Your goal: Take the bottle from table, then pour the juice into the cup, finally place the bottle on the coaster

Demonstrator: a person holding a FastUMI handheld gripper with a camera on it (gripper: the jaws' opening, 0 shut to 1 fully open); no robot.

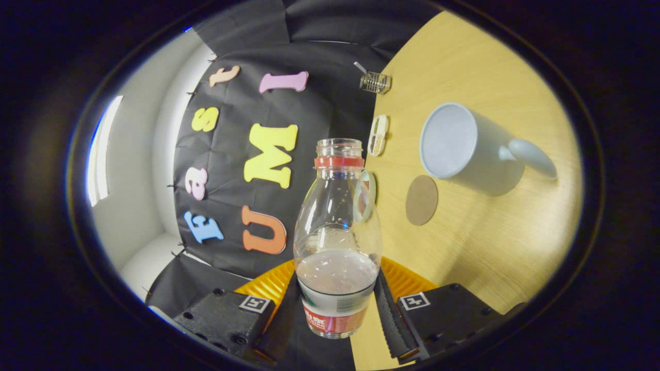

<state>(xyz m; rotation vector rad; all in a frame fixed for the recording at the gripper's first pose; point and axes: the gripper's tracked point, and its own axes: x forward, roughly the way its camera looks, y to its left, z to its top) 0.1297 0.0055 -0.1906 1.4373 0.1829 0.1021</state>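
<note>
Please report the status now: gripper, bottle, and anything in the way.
Gripper shut on bottle, uncapped, tilted. Liquid still inside. Cup and coaster beyond, on table; path looks open.

Wooden table point(495, 242) with white cup point(464, 147), round coaster point(422, 200), small wire rack point(375, 82).

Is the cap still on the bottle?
No: the bottle, held between the tool's fingers, has an open mouth with bare threads above its red neck ring.

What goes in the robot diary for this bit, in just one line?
tool: shut on bottle | bottle: uncapped, lifted, tilted | cup: on table, apart from bottle | coaster: bare, beside cup
</note>
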